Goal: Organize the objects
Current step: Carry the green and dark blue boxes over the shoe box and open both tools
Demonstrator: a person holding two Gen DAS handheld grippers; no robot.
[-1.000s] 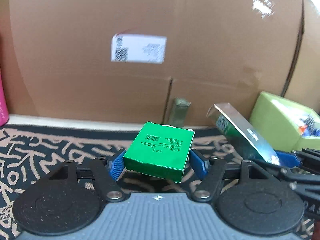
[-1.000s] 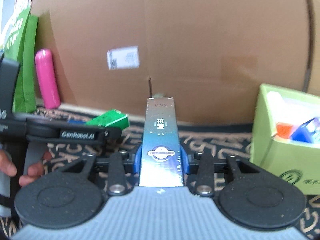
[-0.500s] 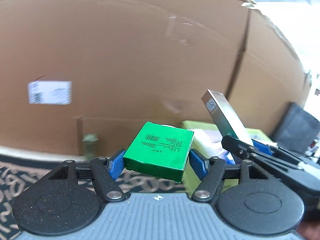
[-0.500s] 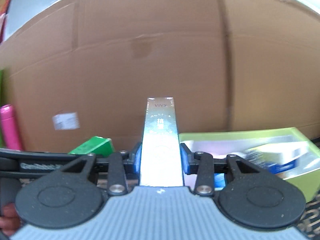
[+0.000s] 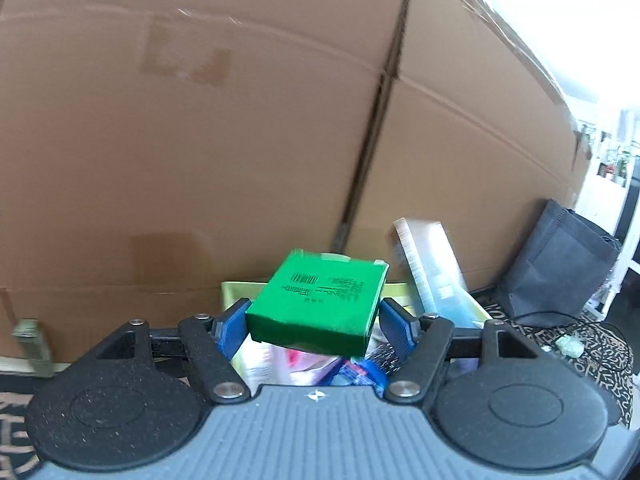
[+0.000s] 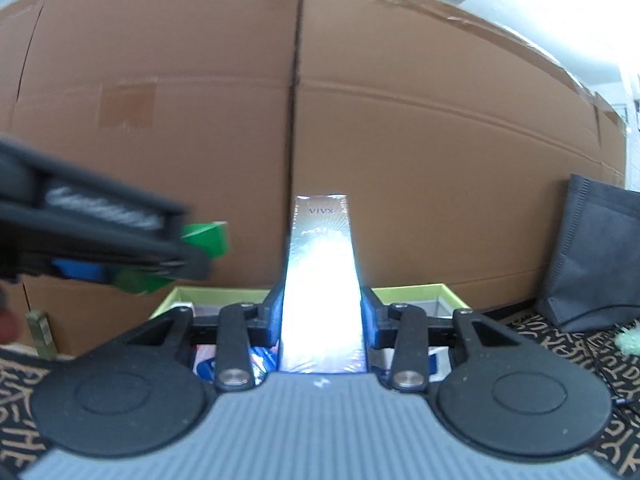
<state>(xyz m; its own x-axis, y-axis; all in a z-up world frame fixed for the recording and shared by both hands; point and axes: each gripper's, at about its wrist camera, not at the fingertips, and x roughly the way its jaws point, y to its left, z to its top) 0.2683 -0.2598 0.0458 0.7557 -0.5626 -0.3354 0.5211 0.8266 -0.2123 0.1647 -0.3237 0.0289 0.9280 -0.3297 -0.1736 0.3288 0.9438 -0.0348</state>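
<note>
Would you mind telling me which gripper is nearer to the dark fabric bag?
Right. The right gripper is between the left gripper and the dark fabric bag, which is farthest right.

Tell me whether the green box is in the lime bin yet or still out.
Out. The green box sits tilted between the left tongs, which are opening, above the lime bin and its contents.

A lime-green open cardboard bin [image 6: 408, 292] is set on a patterned black-and-tan rug [image 6: 560, 336], just before a large brown cardboard carton [image 5: 200, 140]. A flat green cardboard box [image 5: 320, 304] is raised over the bin, and a tall silver carton [image 6: 322, 280] is tilted to its right. A dark grey fabric bag [image 5: 560, 264] is placed right of the bin, against the carton. A small olive box [image 5: 32, 340] is stood well left, at the carton's foot.
</note>
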